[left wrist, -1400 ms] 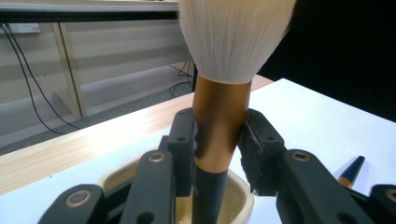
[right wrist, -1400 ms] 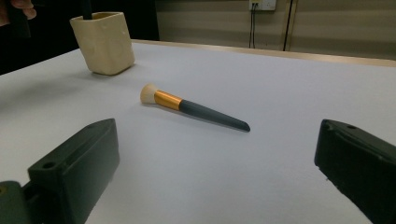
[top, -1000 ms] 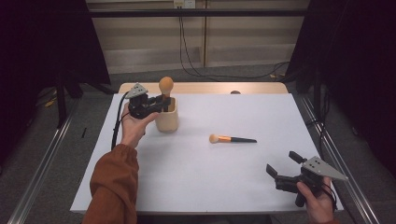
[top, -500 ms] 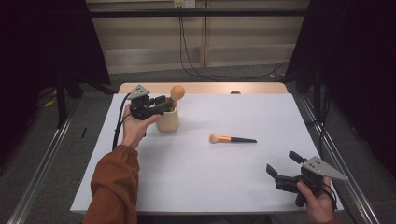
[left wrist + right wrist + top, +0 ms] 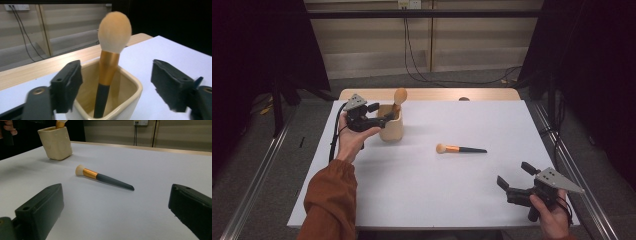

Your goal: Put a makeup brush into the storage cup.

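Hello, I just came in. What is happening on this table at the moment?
A person holds tongs in each hand at a white table. The left tongs are open beside a cream cup, where a large makeup brush stands bristles up, leaning, with nothing gripping it. A smaller brush lies flat on the table, untouched. The right tongs are open near the front right corner, pointing toward that brush but apart from it.

Two brushes — one in the cup (image 5: 391,127), one lying on the table (image 5: 422,200) — one cup, two grippers.
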Motion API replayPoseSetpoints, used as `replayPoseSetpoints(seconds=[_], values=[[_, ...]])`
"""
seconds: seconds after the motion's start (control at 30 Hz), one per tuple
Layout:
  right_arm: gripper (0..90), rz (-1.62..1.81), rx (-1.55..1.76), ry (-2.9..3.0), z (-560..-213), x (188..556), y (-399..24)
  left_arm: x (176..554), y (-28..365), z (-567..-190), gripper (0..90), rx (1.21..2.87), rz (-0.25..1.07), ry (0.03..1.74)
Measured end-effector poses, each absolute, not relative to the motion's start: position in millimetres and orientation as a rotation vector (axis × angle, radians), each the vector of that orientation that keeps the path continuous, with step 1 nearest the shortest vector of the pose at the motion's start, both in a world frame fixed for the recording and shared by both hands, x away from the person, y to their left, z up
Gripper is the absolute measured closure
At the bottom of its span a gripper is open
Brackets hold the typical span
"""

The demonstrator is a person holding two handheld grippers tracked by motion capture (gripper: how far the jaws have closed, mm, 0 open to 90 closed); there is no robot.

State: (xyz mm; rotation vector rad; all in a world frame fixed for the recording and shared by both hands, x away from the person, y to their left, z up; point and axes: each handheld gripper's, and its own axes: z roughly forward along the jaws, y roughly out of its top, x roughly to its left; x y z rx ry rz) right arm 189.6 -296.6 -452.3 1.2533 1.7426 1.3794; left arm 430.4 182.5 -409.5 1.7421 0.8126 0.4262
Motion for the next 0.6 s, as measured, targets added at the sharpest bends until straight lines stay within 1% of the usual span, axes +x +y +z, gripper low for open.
replayPoseSetpoints(seconds=[0.07,0.13,0.17,0.23,0.3,0.33,0.5,0.6], values=[[0.0,1.38,1.253,1.743,-452.4,189.8,-296.7,428.5,183.8,-410.3,16.8,1.737,0.418,0.814],[0.0,1.379,1.25,1.745,-452.4,190.1,-296.7,425.4,183.7,-410.4,14.2,1.736,0.414,0.797],[0.0,1.379,1.25,1.746,-452.4,190.1,-296.5,424.0,183.8,-409.9,11.6,1.741,0.42,0.792],[0.0,1.378,1.25,1.748,-452.3,190.2,-296.3,421.1,184.1,-408.2,9.7,1.756,0.444,0.784],[0.0,1.379,1.245,1.748,-452.2,190.0,-296.1,418.7,185.5,-407.1,6.0,1.742,0.443,0.797],[0.0,1.379,1.244,1.745,-452.2,189.8,-296.1,418.0,186.7,-406.7,5.1,1.756,0.452,0.794],[0.0,1.378,1.246,1.744,-452.0,189.6,-296.0,410.8,194.5,-407.2,2.1,1.739,0.407,0.804],[0.0,1.376,1.248,1.742,-451.9,189.2,-296.4,402.7,200.6,-407.9,2.0,1.73,0.435,0.814]])
